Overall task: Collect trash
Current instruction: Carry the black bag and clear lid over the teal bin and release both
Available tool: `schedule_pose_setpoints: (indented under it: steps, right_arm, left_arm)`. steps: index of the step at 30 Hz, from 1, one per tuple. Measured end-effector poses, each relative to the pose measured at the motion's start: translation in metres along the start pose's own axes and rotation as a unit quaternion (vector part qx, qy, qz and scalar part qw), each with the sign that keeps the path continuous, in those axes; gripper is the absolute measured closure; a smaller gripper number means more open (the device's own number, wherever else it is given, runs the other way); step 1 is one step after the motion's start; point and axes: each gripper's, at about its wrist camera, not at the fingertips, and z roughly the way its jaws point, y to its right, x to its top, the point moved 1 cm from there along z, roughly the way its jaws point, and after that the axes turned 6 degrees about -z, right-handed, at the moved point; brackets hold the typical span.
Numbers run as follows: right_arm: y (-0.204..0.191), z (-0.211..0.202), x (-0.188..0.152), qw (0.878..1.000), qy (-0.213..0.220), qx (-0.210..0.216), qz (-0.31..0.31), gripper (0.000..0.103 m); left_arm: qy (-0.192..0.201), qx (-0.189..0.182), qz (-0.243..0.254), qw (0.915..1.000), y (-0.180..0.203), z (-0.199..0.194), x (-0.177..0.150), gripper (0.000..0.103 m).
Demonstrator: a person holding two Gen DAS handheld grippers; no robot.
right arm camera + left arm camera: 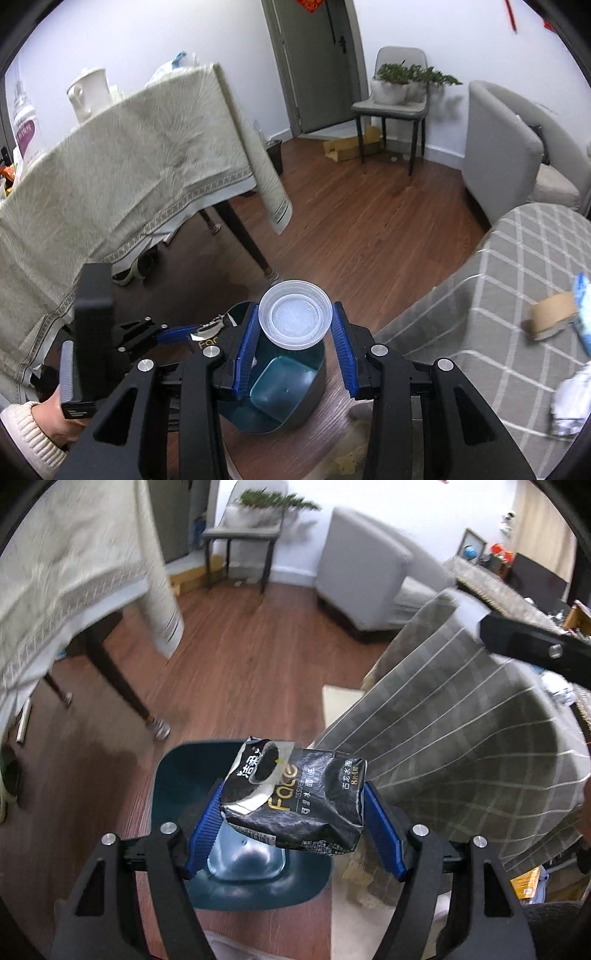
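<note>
My left gripper [293, 806] is shut on a crumpled black tissue packet [295, 797], its blue pads pressing both ends. The packet hangs over the open mouth of a dark teal trash bin [173, 797] on the wooden floor. My right gripper [294, 317] is shut on a clear plastic cup [294, 319] that shows its round base. This cup also hangs above the bin [288, 387]. In the right wrist view the left gripper [177, 332] comes in from the left with the packet [207, 334], held by a hand in a cream sleeve [33, 432].
A table under a cream cloth [110, 177] stands left of the bin, its dark leg [251, 247] close by. To the right, a grey checked cover [498, 295] carries a tape roll [552, 315] and crumpled white paper [569, 398]. A chair with a plant [399, 96] and a grey armchair [506, 147] stand farther back.
</note>
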Motion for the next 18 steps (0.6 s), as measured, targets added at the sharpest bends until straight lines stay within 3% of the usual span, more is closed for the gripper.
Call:
schedule_pose_setpoints:
  steps: [10,18]
  right_arm:
    - [-0.027,0.048,-0.007,0.999,-0.044,0.021,0.000,0.063]
    - [-0.043,0.084,-0.016,0.996,-0.079,0.028,0.001,0.063]
  left_arm:
    - [-0.084,0.050,-0.050,0.9940,-0.058,0.037,-0.026,0.027]
    - [-0.089,0.055,-0.056,0.9930,-0.077,0.036,-0.033,0.023]
